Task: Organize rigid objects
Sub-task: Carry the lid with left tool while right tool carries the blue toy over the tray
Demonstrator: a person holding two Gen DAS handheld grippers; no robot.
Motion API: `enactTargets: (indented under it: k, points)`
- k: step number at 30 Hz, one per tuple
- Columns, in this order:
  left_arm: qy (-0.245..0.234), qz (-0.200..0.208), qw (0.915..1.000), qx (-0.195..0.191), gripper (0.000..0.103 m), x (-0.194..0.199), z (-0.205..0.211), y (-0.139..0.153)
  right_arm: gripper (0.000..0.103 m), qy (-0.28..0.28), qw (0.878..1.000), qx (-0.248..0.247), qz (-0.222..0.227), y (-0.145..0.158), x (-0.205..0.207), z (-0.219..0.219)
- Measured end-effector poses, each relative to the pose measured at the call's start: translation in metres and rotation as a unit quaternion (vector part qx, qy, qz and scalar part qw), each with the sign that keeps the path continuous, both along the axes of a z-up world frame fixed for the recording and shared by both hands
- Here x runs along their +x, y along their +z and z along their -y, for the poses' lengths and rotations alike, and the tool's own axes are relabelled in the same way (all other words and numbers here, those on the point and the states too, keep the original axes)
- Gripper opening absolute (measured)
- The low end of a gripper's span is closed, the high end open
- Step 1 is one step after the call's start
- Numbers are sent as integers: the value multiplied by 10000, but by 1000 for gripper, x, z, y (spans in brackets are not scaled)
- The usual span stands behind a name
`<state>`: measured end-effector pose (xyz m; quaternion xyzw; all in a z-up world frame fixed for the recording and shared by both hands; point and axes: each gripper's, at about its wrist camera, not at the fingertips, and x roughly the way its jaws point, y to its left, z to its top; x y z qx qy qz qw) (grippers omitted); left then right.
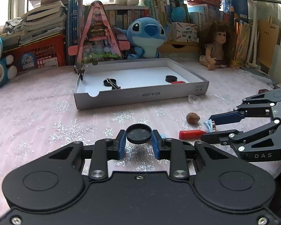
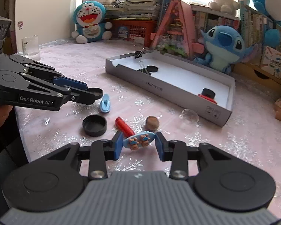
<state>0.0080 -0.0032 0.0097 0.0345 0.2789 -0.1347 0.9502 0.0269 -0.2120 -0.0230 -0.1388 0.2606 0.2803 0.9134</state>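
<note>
My left tongs [image 1: 138, 139] pinch a round black cap [image 1: 138, 136] above the pink cloth. My right tongs [image 2: 137, 143] pinch a blue hair clip [image 2: 139, 139] (bear charms on top), near the grey box [image 2: 211, 110].

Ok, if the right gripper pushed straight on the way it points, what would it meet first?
Probably the walnut, just beyond the blue hair clip it holds; the red tube lies slightly left. Depth is unclear.

Black linkage gripper [image 1: 138, 144] bodies, blue pads, silver screws, white "GenRobot.AI" and "DAS" lettering.
</note>
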Motion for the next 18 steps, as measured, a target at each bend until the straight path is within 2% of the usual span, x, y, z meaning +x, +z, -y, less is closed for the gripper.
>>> enactTargets:
  k: [8,18]
  points:
    - [59,99,9999,-108,27,16,-5,15,42,-555,9984,127,36,16,12,8]
    - [360,327,9984,-288,27,66,-18,44,42,-1422,9894,305,41,40,58,22]
